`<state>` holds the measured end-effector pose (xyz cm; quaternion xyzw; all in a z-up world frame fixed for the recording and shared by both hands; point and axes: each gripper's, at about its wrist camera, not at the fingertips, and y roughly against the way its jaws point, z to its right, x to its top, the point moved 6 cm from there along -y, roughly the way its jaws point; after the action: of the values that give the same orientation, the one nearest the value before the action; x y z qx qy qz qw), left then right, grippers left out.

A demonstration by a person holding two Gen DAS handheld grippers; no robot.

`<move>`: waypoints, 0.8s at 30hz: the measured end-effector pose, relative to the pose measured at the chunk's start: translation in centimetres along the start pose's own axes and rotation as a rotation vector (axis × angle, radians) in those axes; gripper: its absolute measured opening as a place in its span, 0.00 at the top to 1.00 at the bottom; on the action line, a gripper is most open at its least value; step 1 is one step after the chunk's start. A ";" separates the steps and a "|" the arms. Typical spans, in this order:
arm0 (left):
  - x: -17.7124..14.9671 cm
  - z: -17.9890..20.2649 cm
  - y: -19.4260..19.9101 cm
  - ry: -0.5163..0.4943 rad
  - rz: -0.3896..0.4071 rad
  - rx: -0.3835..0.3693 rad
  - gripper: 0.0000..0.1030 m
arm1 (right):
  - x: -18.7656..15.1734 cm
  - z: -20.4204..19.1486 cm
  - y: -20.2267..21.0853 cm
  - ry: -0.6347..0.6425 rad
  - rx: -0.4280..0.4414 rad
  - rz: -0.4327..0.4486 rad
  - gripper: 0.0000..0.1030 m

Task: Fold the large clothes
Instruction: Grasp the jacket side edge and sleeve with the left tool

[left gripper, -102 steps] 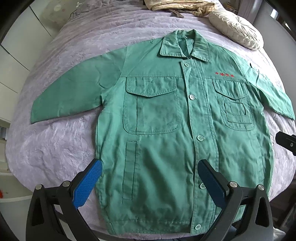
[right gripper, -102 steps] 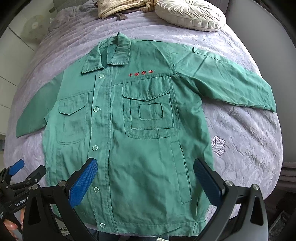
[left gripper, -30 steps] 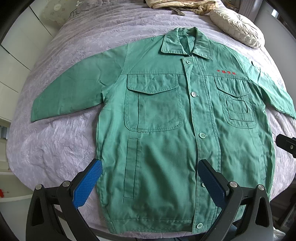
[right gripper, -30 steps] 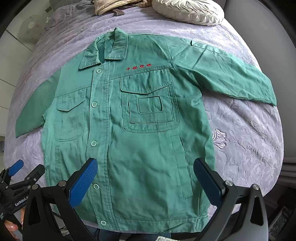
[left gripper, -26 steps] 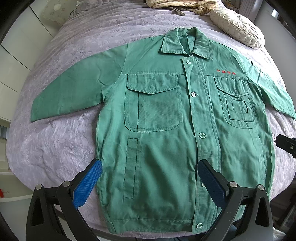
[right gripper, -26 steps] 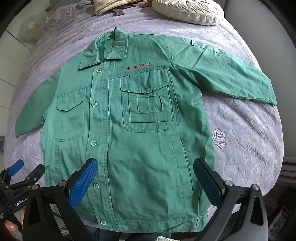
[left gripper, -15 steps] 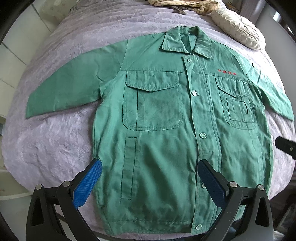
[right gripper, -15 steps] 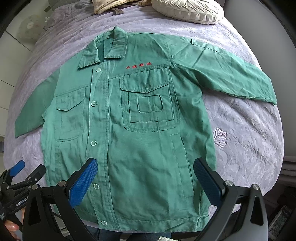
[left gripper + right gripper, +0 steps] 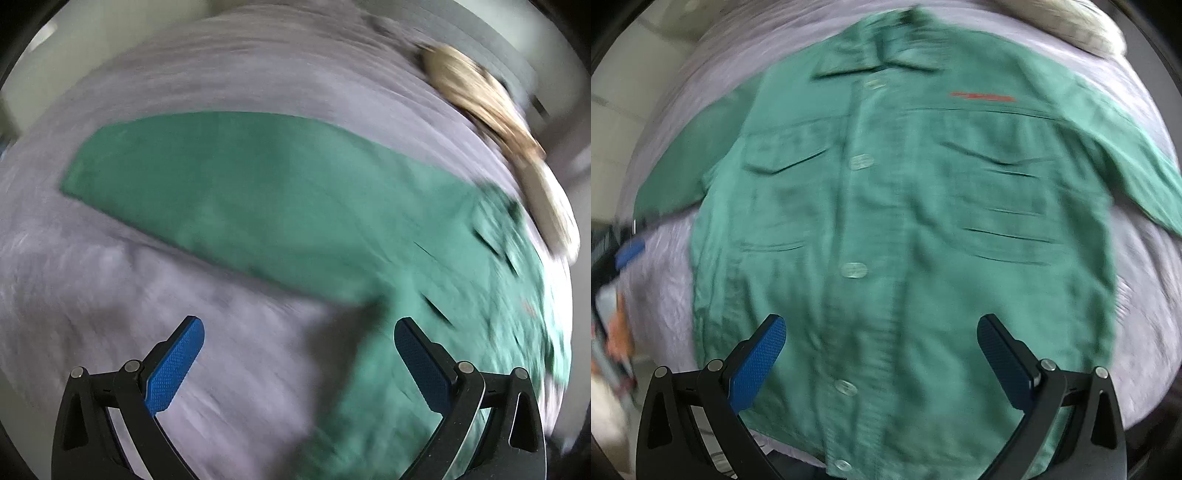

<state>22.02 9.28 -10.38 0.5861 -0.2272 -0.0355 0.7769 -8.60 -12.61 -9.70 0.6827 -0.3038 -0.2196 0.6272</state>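
1. The green jacket is matt woven cloth with pale, slightly glossy plastic-looking buttons.
2. The bedspread is lilac cloth, faintly textured, matt.
3. Both grippers, left gripper and right gripper, have matt black plastic-looking frames, blue rough-dimpled pads and shiny metal pins.
4. The cushion by the far edge is beige cloth; blurred.

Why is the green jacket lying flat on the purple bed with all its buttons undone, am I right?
Not quite. The green jacket does lie flat on the purple bed, but it is buttoned up: the right wrist view shows its front closed, with buttons down the middle.
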 end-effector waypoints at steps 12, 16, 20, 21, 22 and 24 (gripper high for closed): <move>5.0 -3.6 -6.3 0.206 0.039 -0.343 0.00 | 2.3 -7.5 -4.8 0.112 0.054 -0.010 0.00; 8.8 -9.0 -6.2 0.280 0.134 -0.249 0.00 | 3.2 -8.0 -5.2 0.121 0.052 0.003 0.00; 10.7 -13.5 -6.6 0.332 0.181 -0.119 0.00 | 3.7 -7.9 -6.2 0.110 0.044 0.006 0.00; 11.0 -14.5 -6.6 0.335 0.189 -0.093 0.00 | 3.9 -8.0 -6.5 0.106 0.041 0.005 0.00; 10.9 -15.2 -6.5 0.337 0.198 -0.073 0.05 | 3.9 -8.1 -6.9 0.098 0.041 0.002 0.00; 10.6 -16.7 -6.4 0.335 0.188 -0.030 0.39 | 3.9 -8.3 -7.4 0.087 0.044 -0.004 0.00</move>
<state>39.43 18.82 -16.52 0.5482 -0.1479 0.1321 0.8125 0.83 -9.09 -15.72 0.7059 -0.2798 -0.1844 0.6240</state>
